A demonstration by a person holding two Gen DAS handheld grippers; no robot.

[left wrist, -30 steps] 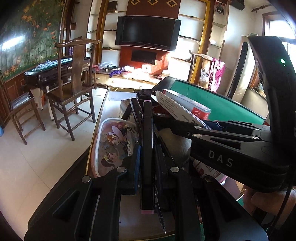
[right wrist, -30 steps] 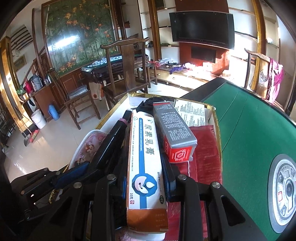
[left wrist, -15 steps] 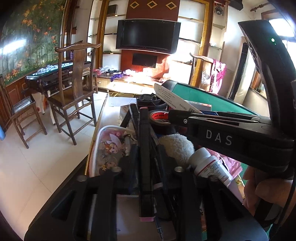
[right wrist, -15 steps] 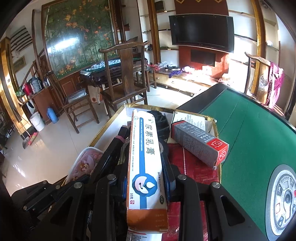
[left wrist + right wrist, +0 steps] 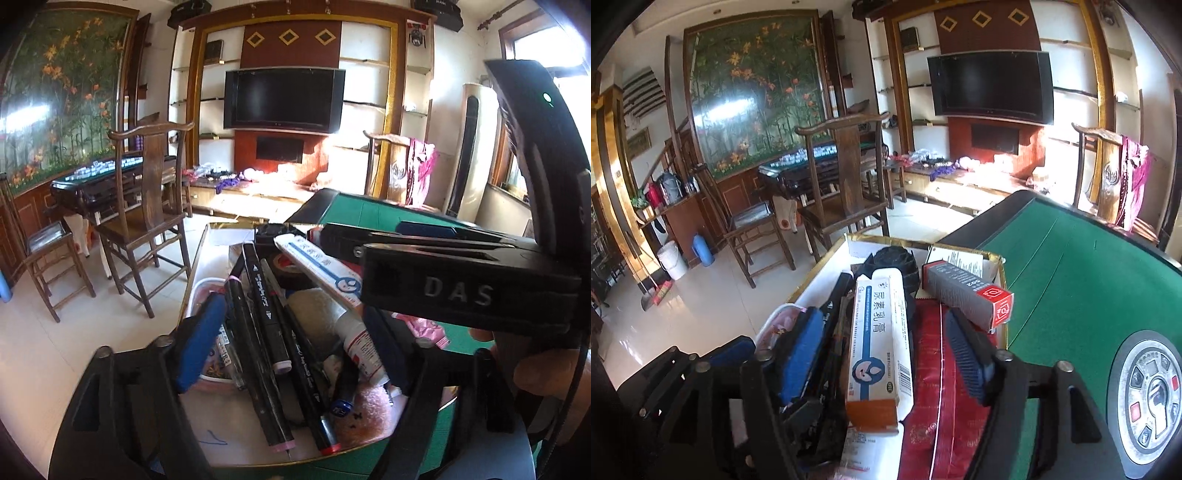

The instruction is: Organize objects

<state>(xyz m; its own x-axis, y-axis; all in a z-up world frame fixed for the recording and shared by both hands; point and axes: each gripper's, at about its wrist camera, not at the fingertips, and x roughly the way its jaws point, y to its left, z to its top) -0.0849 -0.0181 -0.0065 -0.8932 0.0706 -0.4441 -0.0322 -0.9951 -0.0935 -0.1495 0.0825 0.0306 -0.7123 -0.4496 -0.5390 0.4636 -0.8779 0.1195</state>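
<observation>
Lying flat in a gold-rimmed tray (image 5: 820, 275): a long white ointment box (image 5: 877, 343) with blue print and orange end, on top of a red packet (image 5: 942, 387). Behind it, tilted, a grey box (image 5: 964, 293) with red end. Beside, lengthwise, several black marker pens (image 5: 264, 317), over a pink plush toy (image 5: 364, 413).
</observation>
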